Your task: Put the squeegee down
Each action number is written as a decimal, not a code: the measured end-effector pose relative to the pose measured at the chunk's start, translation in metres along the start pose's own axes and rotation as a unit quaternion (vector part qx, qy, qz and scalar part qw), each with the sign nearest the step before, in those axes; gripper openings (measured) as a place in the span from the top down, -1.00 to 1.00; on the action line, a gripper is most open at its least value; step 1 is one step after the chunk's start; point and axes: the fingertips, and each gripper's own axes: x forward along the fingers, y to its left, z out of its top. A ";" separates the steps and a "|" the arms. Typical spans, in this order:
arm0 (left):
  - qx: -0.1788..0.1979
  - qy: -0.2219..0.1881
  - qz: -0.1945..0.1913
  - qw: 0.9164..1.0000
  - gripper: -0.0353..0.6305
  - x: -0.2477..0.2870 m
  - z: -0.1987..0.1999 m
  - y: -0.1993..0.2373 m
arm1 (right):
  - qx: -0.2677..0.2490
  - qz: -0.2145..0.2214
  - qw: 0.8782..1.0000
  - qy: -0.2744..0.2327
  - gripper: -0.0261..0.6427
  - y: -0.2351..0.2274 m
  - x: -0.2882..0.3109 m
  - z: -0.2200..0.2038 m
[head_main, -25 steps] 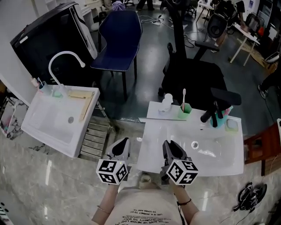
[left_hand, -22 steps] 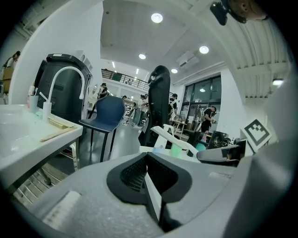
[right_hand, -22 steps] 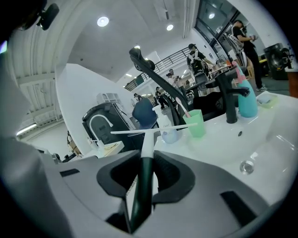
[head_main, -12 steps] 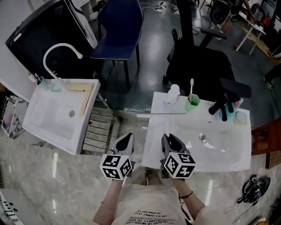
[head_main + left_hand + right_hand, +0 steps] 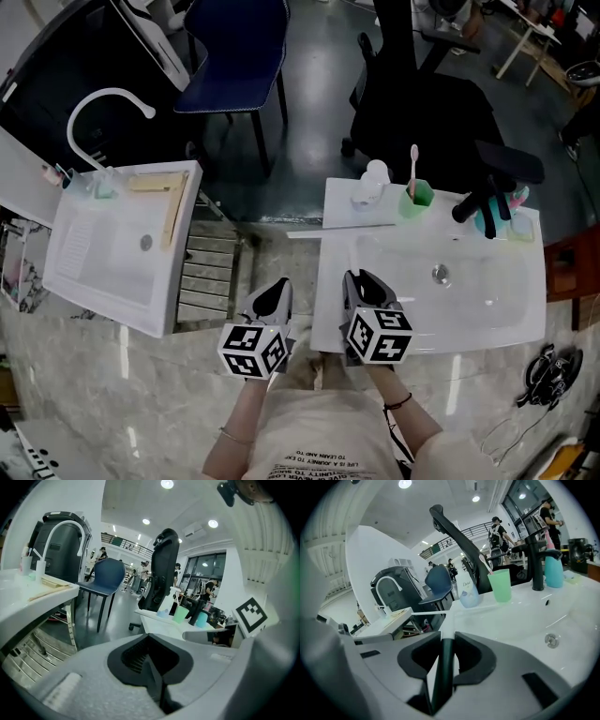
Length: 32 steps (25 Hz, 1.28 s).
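Observation:
My right gripper (image 5: 359,278) (image 5: 445,645) is shut on the squeegee's dark handle (image 5: 442,672). The handle's white neck runs forward to a long thin blade (image 5: 423,614). That blade (image 5: 339,231) shows as a pale bar across the back left corner of the white sink (image 5: 487,323). The gripper hangs over the sink's front left part. My left gripper (image 5: 275,292) (image 5: 150,657) hovers beside that sink's left edge, over the floor, with its jaws shut and nothing between them.
On the sink's back ledge stand a white bottle (image 5: 372,183), a green cup with a toothbrush (image 5: 416,198), a black tap (image 5: 476,208) and a teal cup (image 5: 512,221). A second sink (image 5: 98,258) with a white tap sits left, a metal rack (image 5: 208,277) between them. Chairs stand behind.
Both grippers have sunk a little toward the sink's front edge. The right one still holds the squeegee, and the blade has come lower over the sink's back corner.

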 end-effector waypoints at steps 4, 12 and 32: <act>-0.004 0.008 -0.009 1.000 0.82 0.005 -0.004 -0.001 | -0.006 -0.011 1.000 0.015 0.64 -0.003 0.003 -0.007; -0.008 0.019 -0.018 1.000 0.82 0.012 -0.010 -0.003 | -0.024 -0.022 0.999 0.039 0.63 -0.004 0.009 -0.019; -0.017 0.021 -0.022 0.999 0.82 0.016 -0.010 -0.002 | 0.035 0.016 0.996 0.075 0.56 0.003 0.014 -0.026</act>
